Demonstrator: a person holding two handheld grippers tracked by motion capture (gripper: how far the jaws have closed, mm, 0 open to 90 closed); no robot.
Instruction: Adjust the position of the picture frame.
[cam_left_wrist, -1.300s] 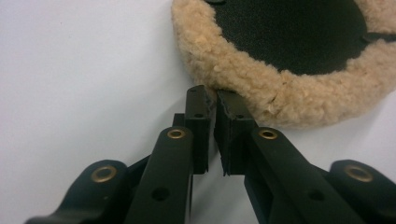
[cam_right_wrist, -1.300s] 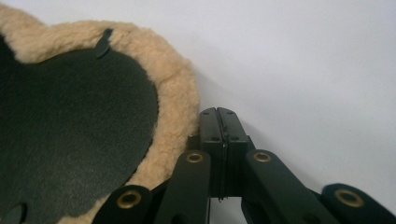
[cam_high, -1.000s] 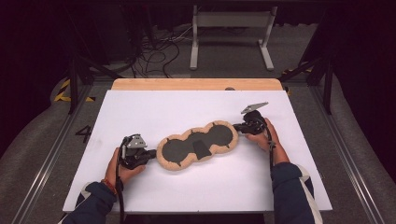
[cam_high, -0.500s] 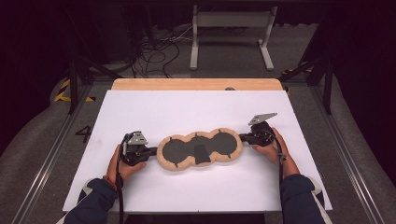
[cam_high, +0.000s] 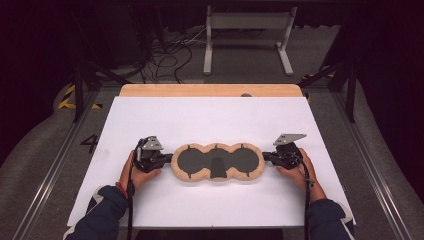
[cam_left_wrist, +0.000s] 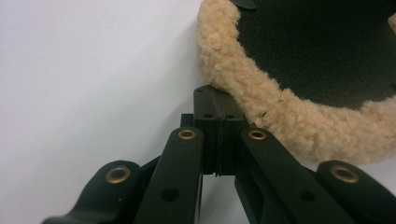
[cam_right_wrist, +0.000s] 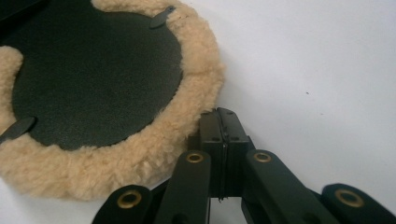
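We have the fleece-edged pad (cam_high: 218, 162), a three-lobed piece with dark inner panels and a tan woolly rim, lying flat on the white table cover (cam_high: 210, 120), near the person's edge and roughly centred between the hands. The left gripper (cam_high: 167, 159) sits at the pad's left end and the right gripper (cam_high: 266, 158) at its right end, so the piece is spanned lengthwise between the two tools. In the left gripper view the jaws are pressed together with their tips at the fleece rim (cam_left_wrist: 285, 121); the blocks meet face to face with no gap visible, and whether a thin fold of the edge is caught between them we cannot tell. The right gripper view reads the same: jaws closed flush, tips just against the woolly border (cam_right_wrist: 187, 116), with no material clearly seen between the faces. We judge the step in hand to be positioning or straightening the pad by its two ends, each tool bearing on an end lobe. The pad looks level and parallel to the table's near edge, so the alignment seems largely settled. If the next move is a lift or a fold, it calls for a sure hold on both ends first: jaws reopened and set over the rim, then equal motion from both hands, since the fleece is soft and a lobe could sag or slip out.
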